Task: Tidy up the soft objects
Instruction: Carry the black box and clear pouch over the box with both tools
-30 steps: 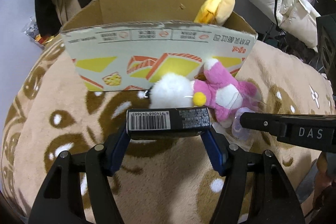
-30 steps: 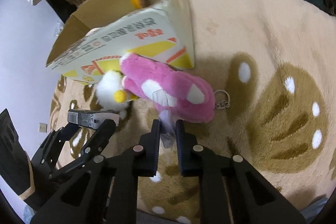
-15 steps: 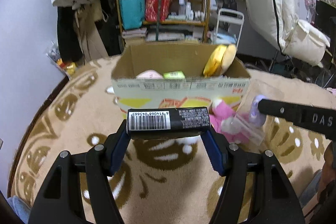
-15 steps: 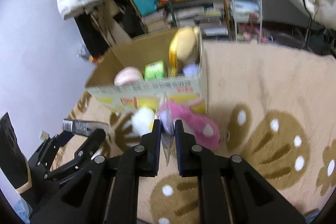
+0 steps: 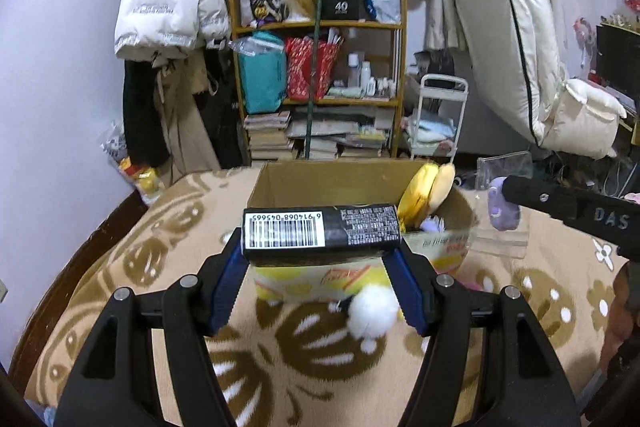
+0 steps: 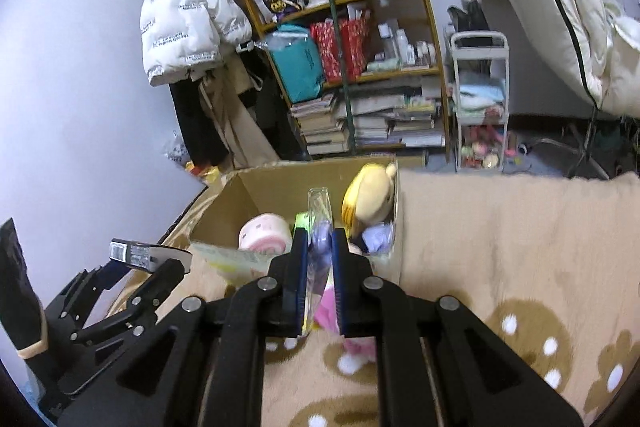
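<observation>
An open cardboard box (image 6: 224, 203) on the patterned blanket (image 6: 500, 227) holds a yellow plush (image 6: 370, 197), a pink roll (image 6: 264, 233) and what may be a lilac toy. The left gripper (image 5: 320, 251) clamps a black barcoded pack (image 5: 322, 233); the right gripper (image 6: 320, 247) pinches a clear bagged purple item (image 6: 320, 239) above the box's near edge.

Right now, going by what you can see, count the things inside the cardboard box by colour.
In the cardboard box, as far as shows:
Pink: 1, a round plush roll
Green: 1, a small pack
Yellow: 1, a plush toy
Purple: 1, a soft thing low in the corner
Total: 4. More may lie hidden underneath.
</observation>
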